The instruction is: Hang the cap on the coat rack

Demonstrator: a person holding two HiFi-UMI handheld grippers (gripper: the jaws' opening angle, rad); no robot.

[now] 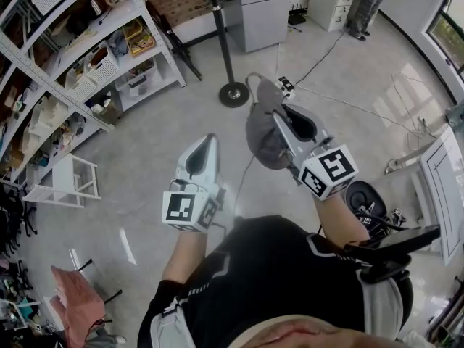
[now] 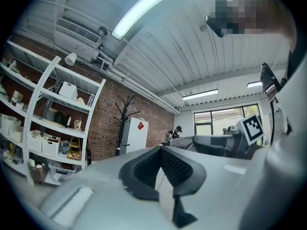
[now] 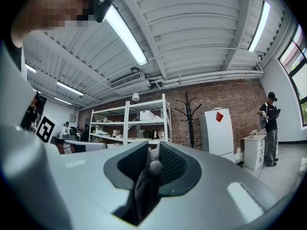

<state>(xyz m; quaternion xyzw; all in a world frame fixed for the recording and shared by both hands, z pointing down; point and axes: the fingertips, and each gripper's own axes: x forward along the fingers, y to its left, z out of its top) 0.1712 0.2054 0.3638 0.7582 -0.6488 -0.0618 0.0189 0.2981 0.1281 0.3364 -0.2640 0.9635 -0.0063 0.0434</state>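
In the head view my right gripper [image 1: 279, 116] is shut on a grey cap [image 1: 261, 140], which hangs from its jaws above the floor. The right gripper view shows the cap's grey cloth and top button [image 3: 154, 167] pinched between the black pads [image 3: 173, 164]. My left gripper [image 1: 210, 142] is level with it on the left, jaws together and empty; in its own view the pads [image 2: 146, 166] meet at the tip. The black coat rack [image 1: 221, 35] stands ahead on a round base [image 1: 233, 94], with its hooks seen against the brick wall [image 2: 123, 110] [image 3: 190, 107].
White shelving [image 1: 72, 56] full of bins lines the left side. A white fridge [image 1: 264, 9] stands just right of the rack and a drawer cabinet [image 1: 330, 2] beyond it, with a person [image 1: 366, 6] nearby. Cables [image 1: 319, 56] cross the floor. A white step stool [image 1: 69, 183] sits at left.
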